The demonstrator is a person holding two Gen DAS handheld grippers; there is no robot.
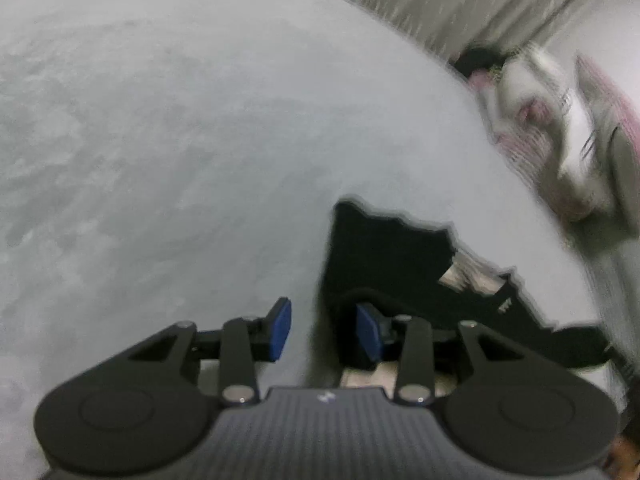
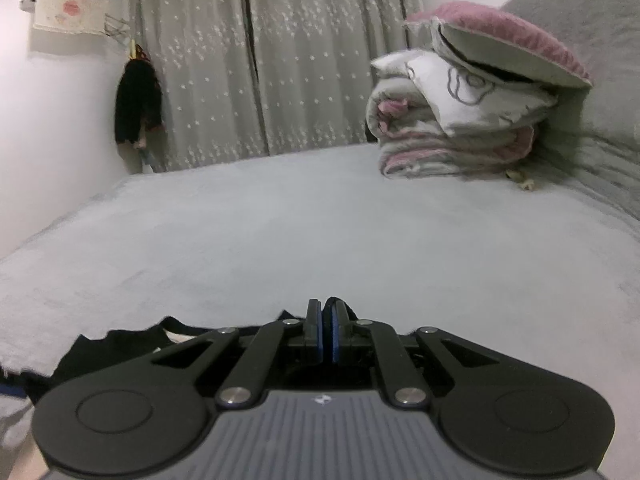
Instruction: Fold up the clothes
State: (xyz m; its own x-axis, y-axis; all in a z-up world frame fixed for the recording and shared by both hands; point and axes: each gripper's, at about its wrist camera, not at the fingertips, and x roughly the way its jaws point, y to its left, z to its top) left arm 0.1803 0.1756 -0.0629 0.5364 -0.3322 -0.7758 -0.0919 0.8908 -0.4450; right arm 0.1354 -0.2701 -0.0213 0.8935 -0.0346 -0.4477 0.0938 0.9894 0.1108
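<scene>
Left gripper [image 1: 324, 332] spread wide, hovering at the edge of the black garment [image 1: 404, 256] on the grey bed [image 1: 160, 140]. Right gripper [image 2: 327, 334] pressed together, seemingly pinching a black fold w/ the fabric trailing under it. Best bet: left takes a matching edge, both lift evenly. Rm: starred curtains [image 2: 248, 60], stacked bedding [image 2: 460, 120] by the headboard.

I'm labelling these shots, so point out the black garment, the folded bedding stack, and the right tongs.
black garment [image 1: 384, 256], left wrist view, on its flat dark middle.
folded bedding stack [image 2: 452, 144], right wrist view, on the folded lower layers.
right tongs [image 2: 327, 322], right wrist view, between the closed fingertips.
</scene>
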